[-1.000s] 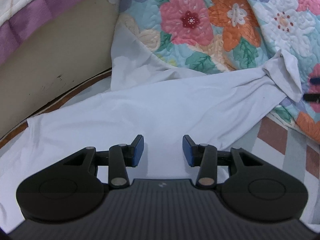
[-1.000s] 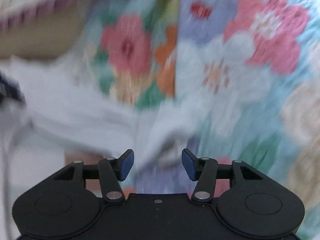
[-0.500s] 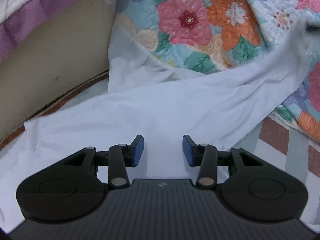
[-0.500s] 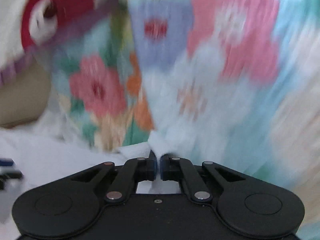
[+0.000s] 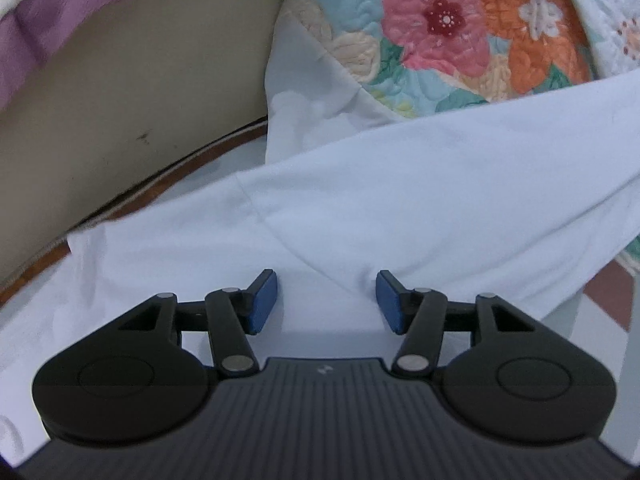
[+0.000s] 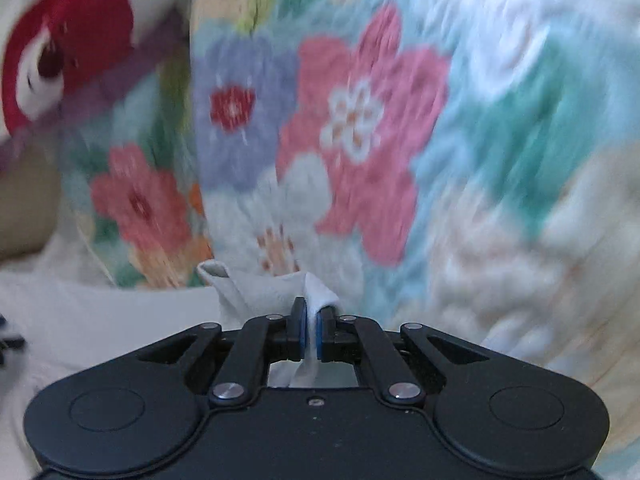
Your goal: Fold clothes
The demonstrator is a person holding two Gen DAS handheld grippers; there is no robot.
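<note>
Above the floral quilt (image 6: pixel 500 128), right gripper (image 6: pixel 311 334) fingers are clamping the white garment's (image 5: pixel 400 208) corner; left gripper (image 5: pixel 327 300), fingers opening, empty. Recommend keeping the cloth taut.

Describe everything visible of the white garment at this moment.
The white garment is thin, smooth, plain fabric with a seam, spread mostly flat and reaching onto the floral quilt. One end rises toward the right edge of the left wrist view. The right gripper is clamped on a bunched, hemmed end of it. The left gripper hovers above the cloth, jaws opening, with nothing pinched.
</note>
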